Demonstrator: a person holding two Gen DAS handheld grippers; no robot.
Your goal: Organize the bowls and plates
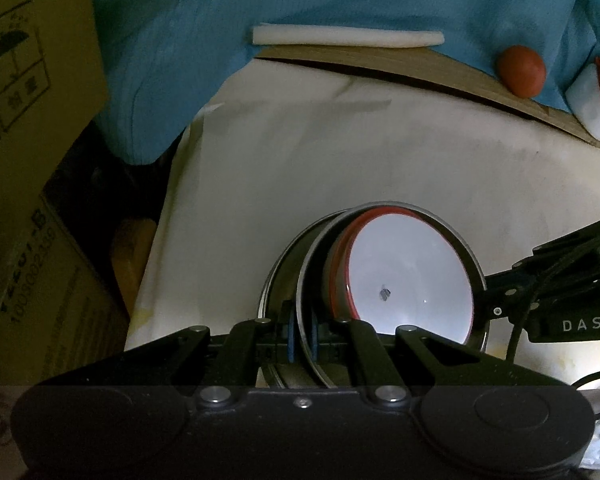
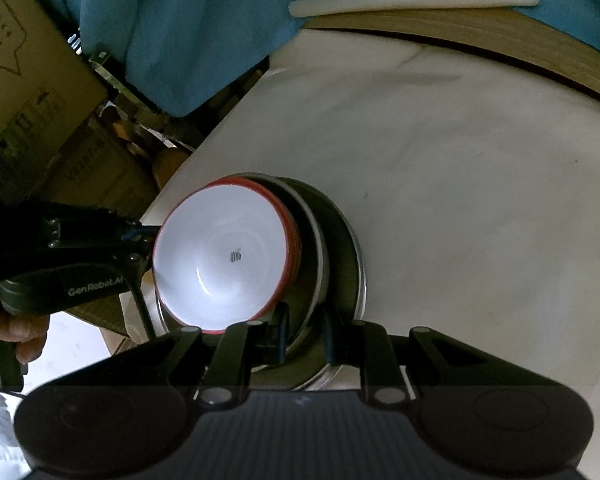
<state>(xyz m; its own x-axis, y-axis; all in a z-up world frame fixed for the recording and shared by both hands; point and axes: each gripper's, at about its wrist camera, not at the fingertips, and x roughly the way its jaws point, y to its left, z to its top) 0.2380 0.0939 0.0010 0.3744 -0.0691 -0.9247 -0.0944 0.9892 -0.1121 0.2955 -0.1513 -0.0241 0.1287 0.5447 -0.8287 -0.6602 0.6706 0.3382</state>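
Observation:
A white bowl with a red rim (image 1: 412,272) (image 2: 220,256) is nested inside a dark metal bowl (image 1: 400,206) (image 2: 336,240), which sits in a shinier steel bowl (image 1: 270,280) (image 2: 360,276). The stack is over the white table sheet (image 1: 340,152). My left gripper (image 1: 303,334) is shut, its blue pads pinching the metal bowl's rim on the near side. My right gripper (image 2: 306,336) is shut on the metal rims at the opposite side. Each gripper also shows in the other view: the right gripper (image 1: 490,286) and the left gripper (image 2: 140,236).
A blue cloth (image 1: 300,0) hangs at the back with a white foam roll (image 1: 348,36) and an orange-red ball (image 1: 521,72). Cardboard boxes (image 1: 28,80) crowd the left table edge. A white block with a red cord (image 1: 592,108) lies far right. A person's hand (image 2: 24,332) holds the left gripper.

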